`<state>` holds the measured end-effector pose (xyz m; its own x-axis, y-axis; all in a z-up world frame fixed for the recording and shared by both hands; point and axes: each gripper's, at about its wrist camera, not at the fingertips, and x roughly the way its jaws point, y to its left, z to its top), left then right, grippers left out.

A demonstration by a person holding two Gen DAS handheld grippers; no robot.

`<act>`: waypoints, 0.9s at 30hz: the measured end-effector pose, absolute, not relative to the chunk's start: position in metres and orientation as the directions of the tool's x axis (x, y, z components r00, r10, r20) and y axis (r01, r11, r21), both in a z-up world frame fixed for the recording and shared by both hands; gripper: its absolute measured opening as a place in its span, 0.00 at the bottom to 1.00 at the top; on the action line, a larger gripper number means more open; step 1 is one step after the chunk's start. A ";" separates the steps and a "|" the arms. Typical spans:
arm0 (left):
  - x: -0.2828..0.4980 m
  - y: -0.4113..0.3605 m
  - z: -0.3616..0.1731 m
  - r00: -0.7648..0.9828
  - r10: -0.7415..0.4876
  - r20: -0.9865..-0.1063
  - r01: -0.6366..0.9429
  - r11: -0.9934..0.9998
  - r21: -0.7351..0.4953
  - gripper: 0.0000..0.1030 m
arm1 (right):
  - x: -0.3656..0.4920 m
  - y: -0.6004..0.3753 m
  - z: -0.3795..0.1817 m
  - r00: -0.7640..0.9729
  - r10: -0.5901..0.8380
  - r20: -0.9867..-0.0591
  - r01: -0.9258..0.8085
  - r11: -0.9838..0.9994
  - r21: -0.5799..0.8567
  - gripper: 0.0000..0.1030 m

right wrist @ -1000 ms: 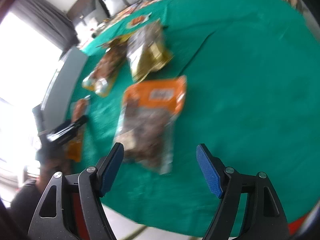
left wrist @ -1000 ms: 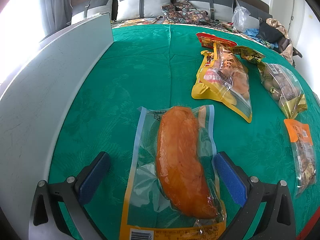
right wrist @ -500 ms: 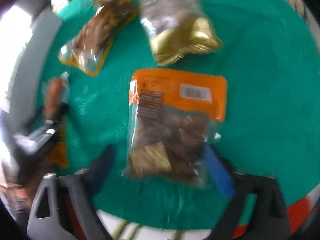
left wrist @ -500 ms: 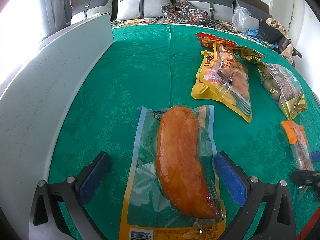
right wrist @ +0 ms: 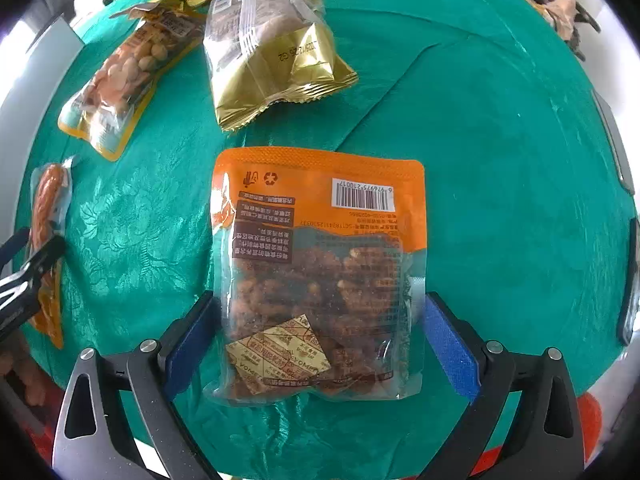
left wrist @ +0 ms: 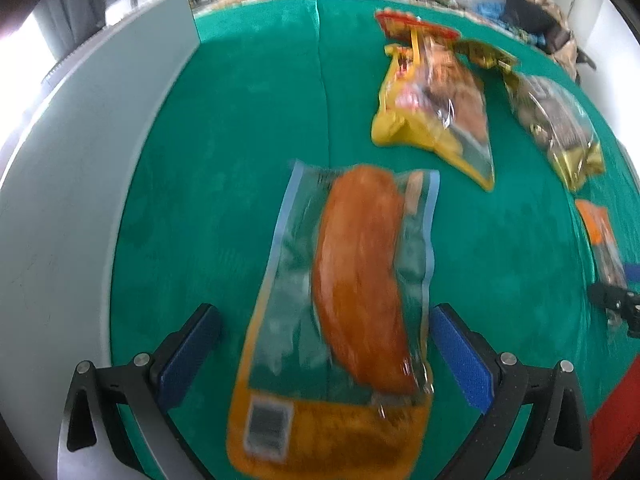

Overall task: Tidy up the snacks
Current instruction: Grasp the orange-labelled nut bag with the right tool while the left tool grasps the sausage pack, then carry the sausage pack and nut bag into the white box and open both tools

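My left gripper (left wrist: 324, 344) is open, with its fingers on either side of a clear packet holding a long orange sausage (left wrist: 356, 276) that lies flat on the green cloth. My right gripper (right wrist: 316, 340) is open around the lower end of an orange-topped bag of brown nuts (right wrist: 316, 272), barcode side up. The sausage packet (right wrist: 48, 232) and the left gripper's dark finger (right wrist: 32, 260) show at the left edge of the right wrist view. The right gripper's finger (left wrist: 616, 304) and the orange bag (left wrist: 600, 236) show at the right edge of the left wrist view.
A yellow bag of round snacks (left wrist: 436, 104) (right wrist: 124, 76) and a gold-ended bag (left wrist: 556, 120) (right wrist: 268, 52) lie farther back on the green cloth (right wrist: 500, 160). A red packet (left wrist: 416, 30) lies behind them. A grey panel (left wrist: 72, 160) runs along the left.
The right gripper has swung down and closed in over the orange nut bag, which now lies between its fingers. The left view has shifted slightly and blurred; the sausage packet still lies between the open fingers.
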<state>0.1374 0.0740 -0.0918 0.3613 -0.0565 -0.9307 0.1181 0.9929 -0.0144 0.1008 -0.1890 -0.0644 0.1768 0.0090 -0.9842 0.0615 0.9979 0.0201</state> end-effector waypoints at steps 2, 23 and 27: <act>0.133 0.073 -0.084 0.378 -0.079 -0.922 0.161 0.987 -0.019 0.67 | 0.098 -0.189 -0.065 0.184 0.008 -0.983 0.019 1.000 0.011 0.92; 0.085 0.161 0.005 0.600 -0.395 -0.696 0.041 0.884 -0.467 0.27 | 0.099 -0.156 0.017 0.349 0.564 -0.748 -0.062 0.811 0.582 0.56; 0.073 0.223 0.037 0.674 -0.358 -0.646 -0.024 0.864 -0.503 0.27 | 0.110 -0.105 0.052 0.323 0.654 -0.683 -0.163 0.750 0.641 0.56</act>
<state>0.0729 0.2231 0.0367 0.6744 -0.3579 -0.6458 -0.0237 0.8637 -0.5035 0.1103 -0.1052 0.0517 0.3234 0.6545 -0.6834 -0.1626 0.7499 0.6412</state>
